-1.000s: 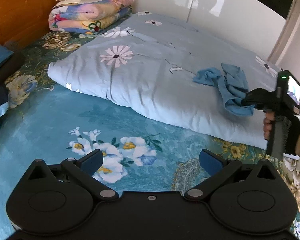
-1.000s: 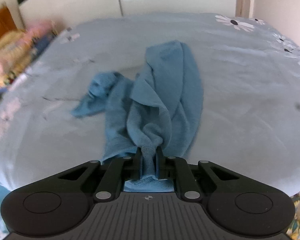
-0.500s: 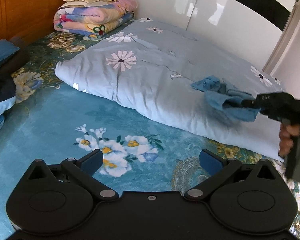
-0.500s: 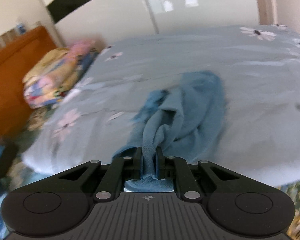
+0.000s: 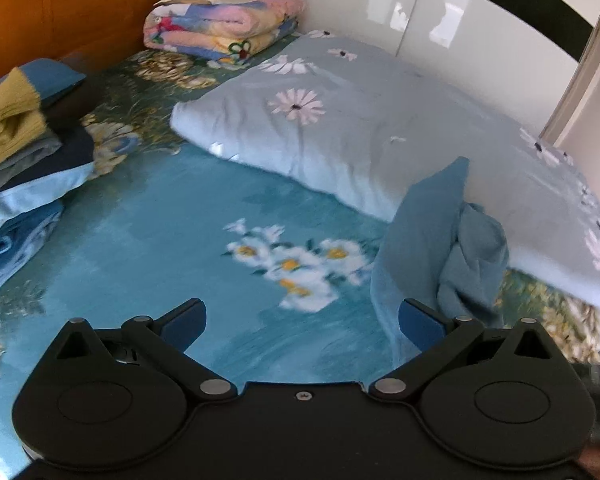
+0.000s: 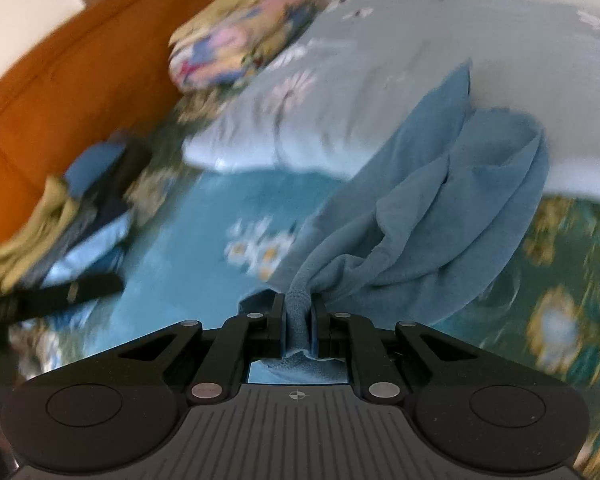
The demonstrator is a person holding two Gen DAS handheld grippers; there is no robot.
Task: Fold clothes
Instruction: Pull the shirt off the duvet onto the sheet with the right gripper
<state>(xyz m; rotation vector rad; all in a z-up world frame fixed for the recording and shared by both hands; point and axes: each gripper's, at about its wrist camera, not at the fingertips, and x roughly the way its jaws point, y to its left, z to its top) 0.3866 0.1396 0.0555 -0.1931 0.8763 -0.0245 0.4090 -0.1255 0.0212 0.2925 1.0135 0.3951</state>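
Observation:
A crumpled blue garment [image 6: 440, 208] hangs from my right gripper [image 6: 300, 308], which is shut on a bunched edge of it. The cloth trails back toward the edge of the pale duvet [image 6: 380, 80]. In the left wrist view the same blue garment [image 5: 432, 248] hangs just past the right fingertip of my left gripper [image 5: 302, 316]. That gripper is open over the teal floral sheet [image 5: 160, 240] with nothing between its fingers. The right wrist view is blurred by motion.
A pale blue daisy-print duvet [image 5: 380, 132] fills the back right of the bed. A folded colourful blanket stack [image 5: 220, 20] sits by the wooden headboard [image 5: 80, 0]. A pile of folded clothes [image 5: 20, 152] lies at the left edge.
The right gripper has dragged the blue garment off the duvet and lifted it leftward over the teal sheet, close to the left gripper. The left gripper's view has shifted and stays open.

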